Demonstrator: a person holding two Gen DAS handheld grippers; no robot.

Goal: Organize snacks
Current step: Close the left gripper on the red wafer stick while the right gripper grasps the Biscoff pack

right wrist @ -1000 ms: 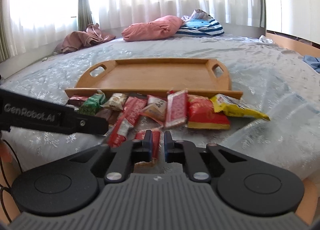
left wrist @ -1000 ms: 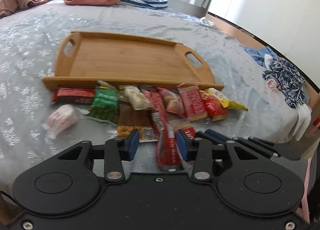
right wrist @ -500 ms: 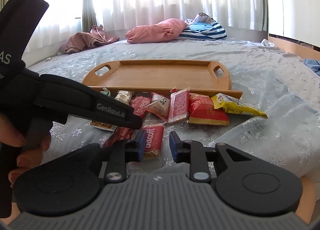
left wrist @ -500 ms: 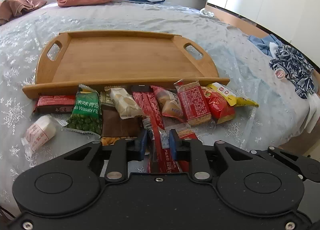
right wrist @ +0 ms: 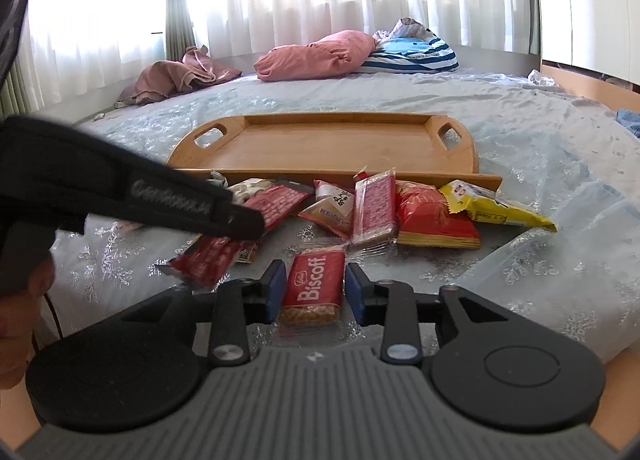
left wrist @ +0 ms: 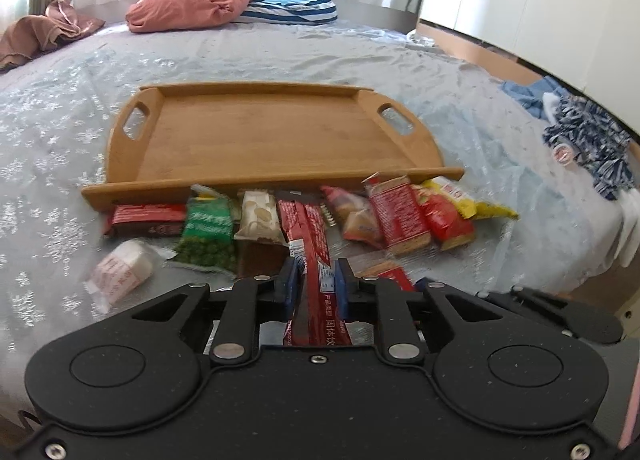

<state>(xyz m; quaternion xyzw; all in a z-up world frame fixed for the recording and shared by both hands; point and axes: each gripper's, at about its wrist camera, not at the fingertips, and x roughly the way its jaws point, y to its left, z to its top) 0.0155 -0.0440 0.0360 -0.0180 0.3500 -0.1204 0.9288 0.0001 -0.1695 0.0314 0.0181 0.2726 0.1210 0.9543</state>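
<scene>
While the tray point(left wrist: 256, 140) is sitting bare on the bed point(left wrist: 60, 108), no snack is lying in it, so by my reading the sorting is barely starting. Going left to right, the snacks point(left wrist: 208, 228) are lying in a loose row against the tray's near rim. Left tool point(left wrist: 316, 280) has just been closing and is clenching the red stick point(left wrist: 316, 256), whose long axis is running away from the camera, toward the tray. Right tool point(right wrist: 316, 286) has just been opening; it is straddling the Biscoff pack point(right wrist: 316, 284) without pinching it, long axis likewise pointing trayward.
</scene>
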